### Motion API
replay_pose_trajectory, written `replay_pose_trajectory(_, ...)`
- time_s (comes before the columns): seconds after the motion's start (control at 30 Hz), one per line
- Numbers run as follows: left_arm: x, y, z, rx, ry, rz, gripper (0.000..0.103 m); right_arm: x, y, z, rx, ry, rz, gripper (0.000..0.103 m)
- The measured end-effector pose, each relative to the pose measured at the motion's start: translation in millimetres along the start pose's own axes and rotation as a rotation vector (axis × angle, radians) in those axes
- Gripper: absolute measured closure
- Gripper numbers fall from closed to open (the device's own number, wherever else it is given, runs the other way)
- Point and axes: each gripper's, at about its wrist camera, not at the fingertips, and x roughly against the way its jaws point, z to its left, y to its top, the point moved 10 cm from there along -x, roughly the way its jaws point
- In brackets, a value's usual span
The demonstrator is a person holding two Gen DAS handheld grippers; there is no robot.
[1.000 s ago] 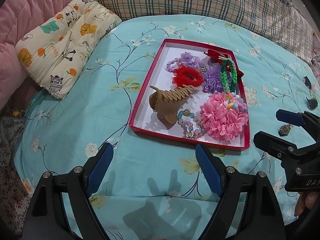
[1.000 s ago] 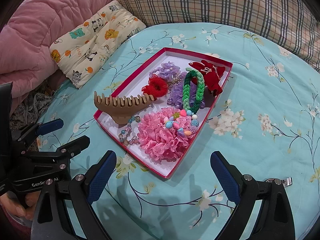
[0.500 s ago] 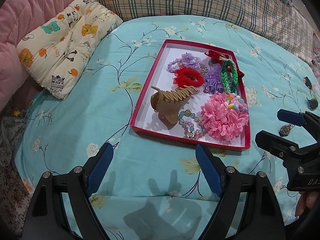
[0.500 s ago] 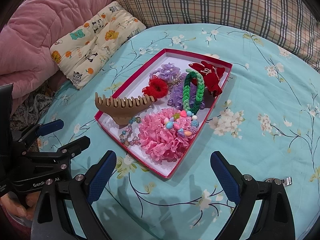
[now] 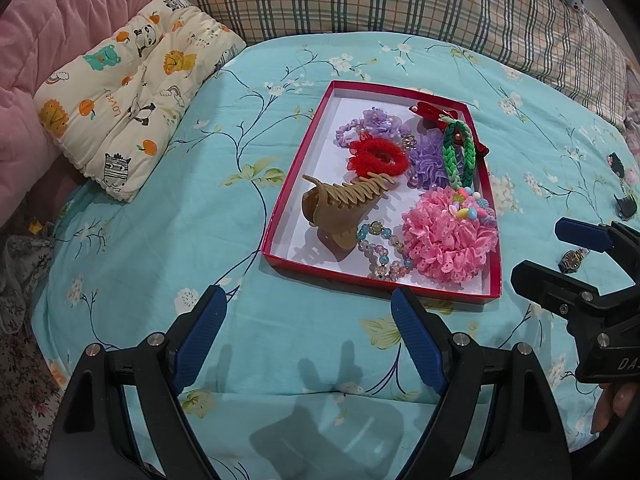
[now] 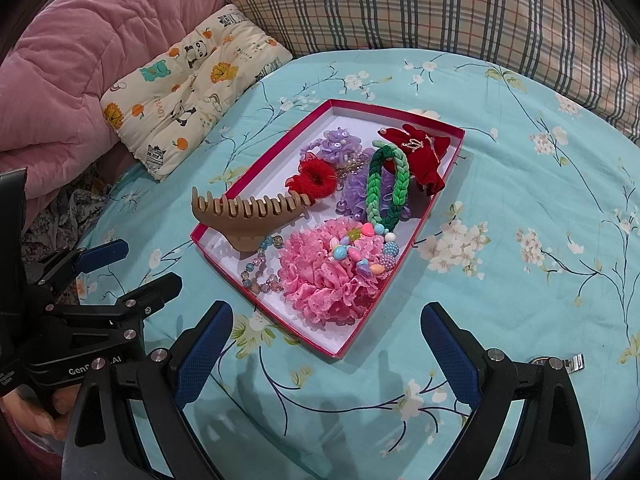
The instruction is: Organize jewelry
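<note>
A red-rimmed white tray [image 5: 288, 184] [image 6: 436, 204] lies on the blue floral bedspread. It holds a tan claw clip [image 5: 340, 208] [image 6: 248, 216], a pink scrunchie [image 5: 448, 240] [image 6: 328, 276], a bead bracelet [image 5: 380, 248], a red scrunchie [image 5: 378, 158], purple scrunchies, a green braided band [image 5: 460, 152] and a red bow. A wristwatch [image 5: 572, 260] lies on the bed right of the tray. My left gripper [image 5: 308, 336] is open and empty in front of the tray. My right gripper [image 6: 326, 344] is open and empty at the tray's near corner.
A cartoon-print cushion [image 5: 128, 88] and pink quilt [image 6: 60, 80] lie at the left. A plaid pillow [image 5: 380, 0] runs along the back. A dark hair clip [image 5: 622, 196] lies at the far right. A metal clip [image 6: 568, 362] shows beside my right finger.
Both grippers have drifted very slightly; the tray sits a touch lower and further right in view. Nothing was taken hold of or let go.
</note>
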Motion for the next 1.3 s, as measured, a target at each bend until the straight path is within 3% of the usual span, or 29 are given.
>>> replay_pose_trajectory(1.3, 4.3, 3.2, -2.5, 0.002, 0.018, -0.012, 0.018, 1.9, -1.3, -4.7, -0.015, -0.002, -0.011, 0.007)
